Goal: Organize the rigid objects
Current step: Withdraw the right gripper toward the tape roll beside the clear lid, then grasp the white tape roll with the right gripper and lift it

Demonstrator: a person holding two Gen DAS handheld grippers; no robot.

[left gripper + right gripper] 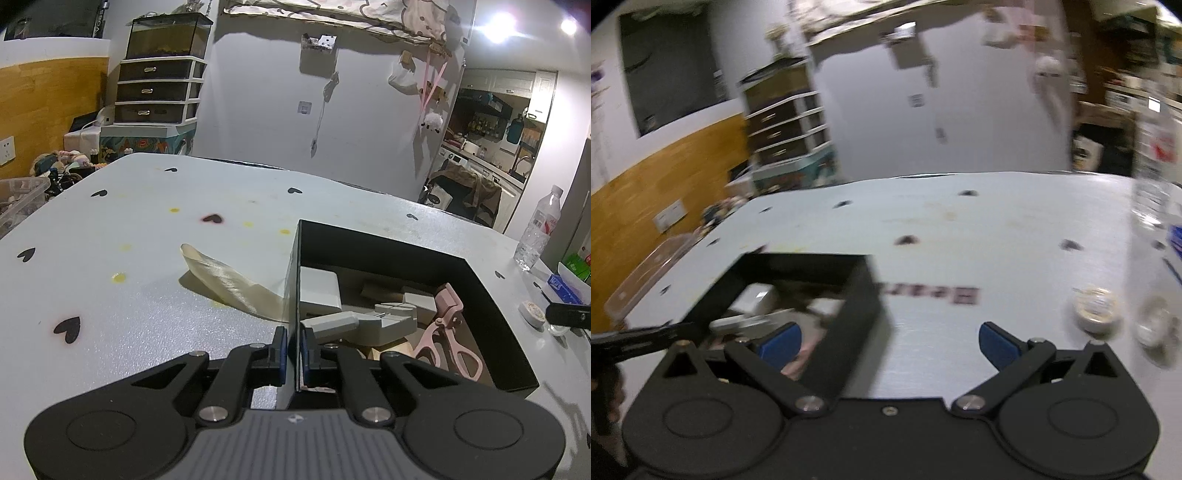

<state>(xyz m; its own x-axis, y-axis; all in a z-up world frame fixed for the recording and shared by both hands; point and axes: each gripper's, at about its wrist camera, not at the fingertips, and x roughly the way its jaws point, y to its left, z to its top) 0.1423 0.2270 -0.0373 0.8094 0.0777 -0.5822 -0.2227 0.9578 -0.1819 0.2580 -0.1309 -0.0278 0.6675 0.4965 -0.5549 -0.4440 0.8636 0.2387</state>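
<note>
The left gripper is clamped on the near left wall of the black box, one blue pad outside and one inside, so its job here looks like steadying the box while the other hand fetches things. To do that well, the grip should stay low and square on the wall, since thin card will bend or tip the box if the hand twists or lifts. The box sits on the pale desk toward its right side and already holds several rigid pieces: grey blocks, a white slab and a pink eyelash curler. A strip of translucent tape lies on the desk just beside the box's left wall. The right gripper hovers above the desk just right of the box, its fingers spread wide and holding nothing; that view is smeared by motion, so exact height is hard to judge. Likely next targets lie to the right: a small tape roll and, probably, a small clear round item near it, with a water bottle farther back. The right hand should level out and come down squarely over the roll before closing. The left hand points forward and slightly down along the wall.
</note>
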